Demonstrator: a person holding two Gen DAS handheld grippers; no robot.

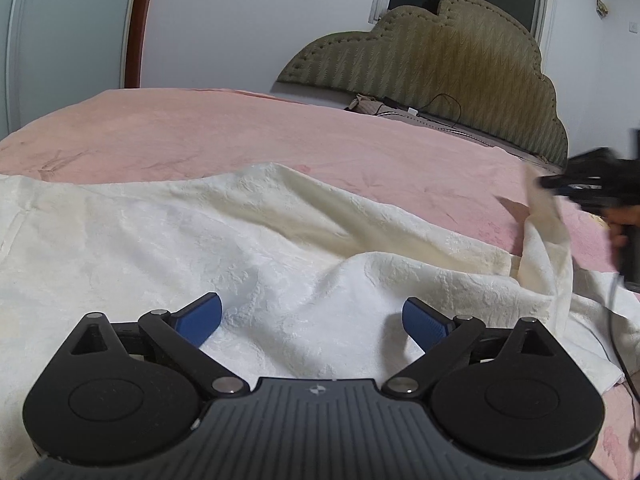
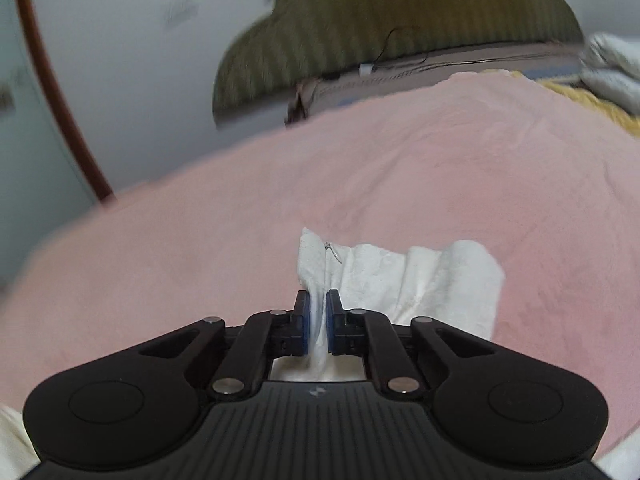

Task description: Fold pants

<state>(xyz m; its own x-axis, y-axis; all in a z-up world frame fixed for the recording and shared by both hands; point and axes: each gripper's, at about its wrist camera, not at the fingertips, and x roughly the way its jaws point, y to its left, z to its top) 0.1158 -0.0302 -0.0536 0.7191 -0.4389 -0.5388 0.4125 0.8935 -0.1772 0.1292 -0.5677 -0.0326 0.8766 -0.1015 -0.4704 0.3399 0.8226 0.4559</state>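
Cream pants [image 1: 248, 240] lie on the pink bed [image 1: 200, 128], long axis left-right. Right tongs [image 2: 318, 320] clamped on the raised right end; left tongs [image 1: 312, 318] apart, hovering above mid-fabric, nearer the middle.

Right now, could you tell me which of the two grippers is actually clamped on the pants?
The right gripper: its blue pads pinch a bunched edge of the cream pants. The left gripper stands wide open above the fabric, gripping nothing.

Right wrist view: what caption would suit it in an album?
Right gripper shut on a bunched edge of the white pants, held over the pink bed.
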